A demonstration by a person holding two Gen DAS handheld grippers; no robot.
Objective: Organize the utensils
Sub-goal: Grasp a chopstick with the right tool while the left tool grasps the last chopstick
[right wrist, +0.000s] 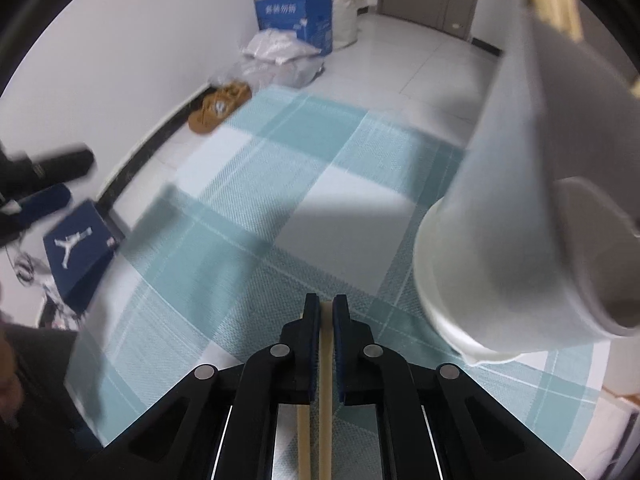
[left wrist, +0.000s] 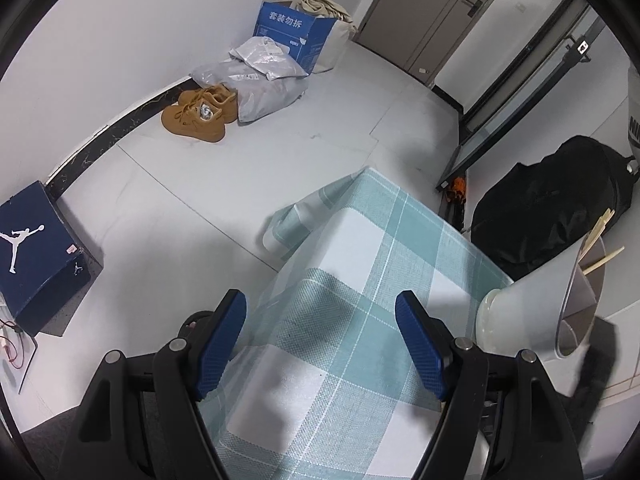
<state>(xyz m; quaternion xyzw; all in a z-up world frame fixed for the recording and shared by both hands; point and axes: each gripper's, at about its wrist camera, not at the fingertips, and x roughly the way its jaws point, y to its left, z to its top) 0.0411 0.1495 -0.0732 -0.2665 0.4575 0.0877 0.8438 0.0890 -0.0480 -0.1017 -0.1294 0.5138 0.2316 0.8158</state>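
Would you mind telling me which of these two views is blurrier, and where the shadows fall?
Right wrist view: motion blur smears the white utensil holder and the room's edges. Left wrist view: mostly sharp, blurred only at the right edge; soft shadows lie on the checked tablecloth between the open left gripper fingers.

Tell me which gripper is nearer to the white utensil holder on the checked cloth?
Probably the right. The right gripper, shut on chopsticks, sits just left of the white utensil holder, which looms large in its view. The left gripper is open over the cloth, with the holder off to its right.
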